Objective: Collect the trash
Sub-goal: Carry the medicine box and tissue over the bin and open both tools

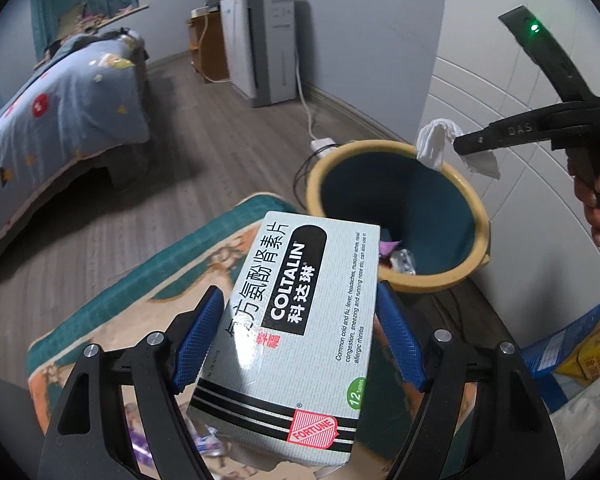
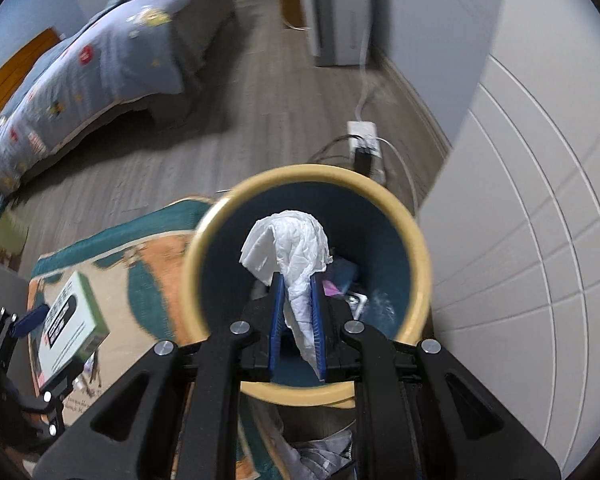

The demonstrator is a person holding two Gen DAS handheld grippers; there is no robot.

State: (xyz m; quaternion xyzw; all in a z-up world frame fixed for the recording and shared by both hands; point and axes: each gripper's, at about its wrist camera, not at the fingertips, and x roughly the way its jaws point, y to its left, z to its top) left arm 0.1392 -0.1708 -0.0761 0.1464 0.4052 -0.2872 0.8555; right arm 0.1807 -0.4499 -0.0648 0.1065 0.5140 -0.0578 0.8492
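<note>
Bin (image 2: 414,240) beside white panel (image 2: 540,240); right jaws pinch tissue (image 2: 296,248) above it, left jaws clamp medicine box (image 1: 300,328) over rug (image 1: 172,272).

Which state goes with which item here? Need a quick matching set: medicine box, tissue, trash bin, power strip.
Items:
1. Coltalin medicine box
2. crumpled white tissue
3. yellow-rimmed trash bin
4. white power strip

States:
A. on the floor beyond the bin
B. clamped in the left gripper
C. pinched in the right gripper above the bin
D. open, wrappers at the bottom

Pairs: 1-B, 2-C, 3-D, 4-A
</note>
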